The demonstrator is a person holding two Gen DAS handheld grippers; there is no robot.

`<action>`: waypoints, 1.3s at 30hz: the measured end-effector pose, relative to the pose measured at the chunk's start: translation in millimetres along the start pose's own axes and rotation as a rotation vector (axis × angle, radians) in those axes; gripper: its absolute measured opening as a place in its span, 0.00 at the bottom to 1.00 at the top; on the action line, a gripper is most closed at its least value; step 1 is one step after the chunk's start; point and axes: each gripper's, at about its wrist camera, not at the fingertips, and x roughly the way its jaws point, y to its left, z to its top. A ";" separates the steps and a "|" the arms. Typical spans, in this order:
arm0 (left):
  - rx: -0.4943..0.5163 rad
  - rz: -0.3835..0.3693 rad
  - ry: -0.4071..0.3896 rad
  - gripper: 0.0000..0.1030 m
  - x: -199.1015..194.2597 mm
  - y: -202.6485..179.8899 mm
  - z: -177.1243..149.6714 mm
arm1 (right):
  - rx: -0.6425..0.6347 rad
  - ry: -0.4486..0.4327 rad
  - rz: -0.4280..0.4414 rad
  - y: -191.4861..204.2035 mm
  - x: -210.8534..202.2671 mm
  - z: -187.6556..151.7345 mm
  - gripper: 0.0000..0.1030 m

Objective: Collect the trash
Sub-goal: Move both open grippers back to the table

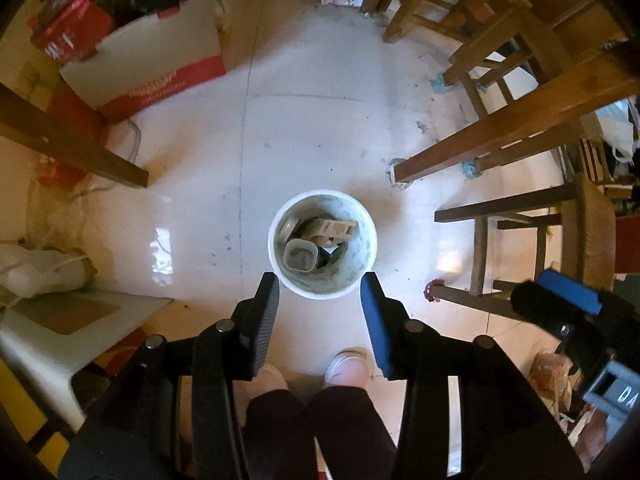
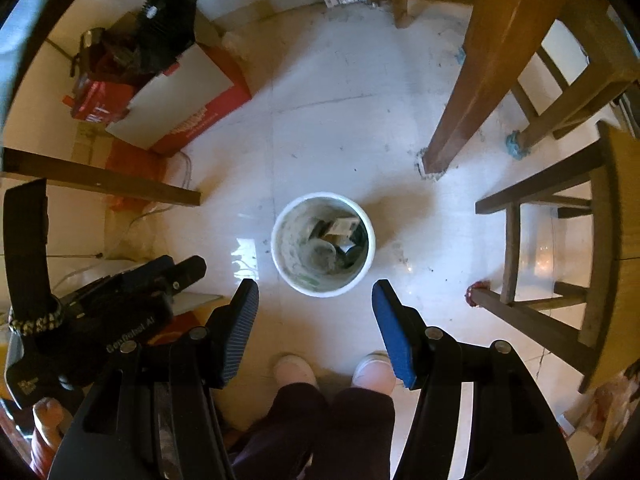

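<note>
A white round bucket (image 1: 276, 258) (image 2: 370, 246) stands on the pale tiled floor below both grippers. Inside it lie pieces of trash: a clear plastic tub (image 1: 301, 255), a tan carton (image 1: 335, 229) (image 2: 343, 227) and darker scraps. My left gripper (image 1: 320, 284) points almost straight down just above the bucket's near rim, open, with nothing between its fingers. My right gripper (image 2: 316, 288) also points down over the near rim, open and empty. The right gripper (image 1: 560, 300) shows at the right edge of the left wrist view, and the left gripper (image 2: 176, 276) shows at the left of the right wrist view.
Wooden table and chair legs (image 1: 472, 148) (image 2: 468, 120) stand right of the bucket, a wooden stool (image 2: 560, 248) nearer right. A wooden leg (image 1: 80, 144) crosses at left. A white and red box (image 1: 160, 68) (image 2: 180, 96) sits back left. The person's feet (image 1: 344, 368) stand just behind the bucket.
</note>
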 end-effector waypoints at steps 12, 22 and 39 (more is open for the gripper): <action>0.044 -0.024 -0.173 0.40 -184.9 -13.5 -2.2 | -0.049 -0.158 0.021 51.1 -151.5 -1.7 0.54; 0.083 -0.075 -0.389 0.40 -347.2 -19.8 -18.3 | -0.090 -0.349 0.003 108.4 -284.8 -26.6 0.54; 0.136 -0.100 -0.768 0.42 -545.1 5.9 -60.0 | -0.167 -0.734 -0.056 193.2 -442.6 -75.7 0.54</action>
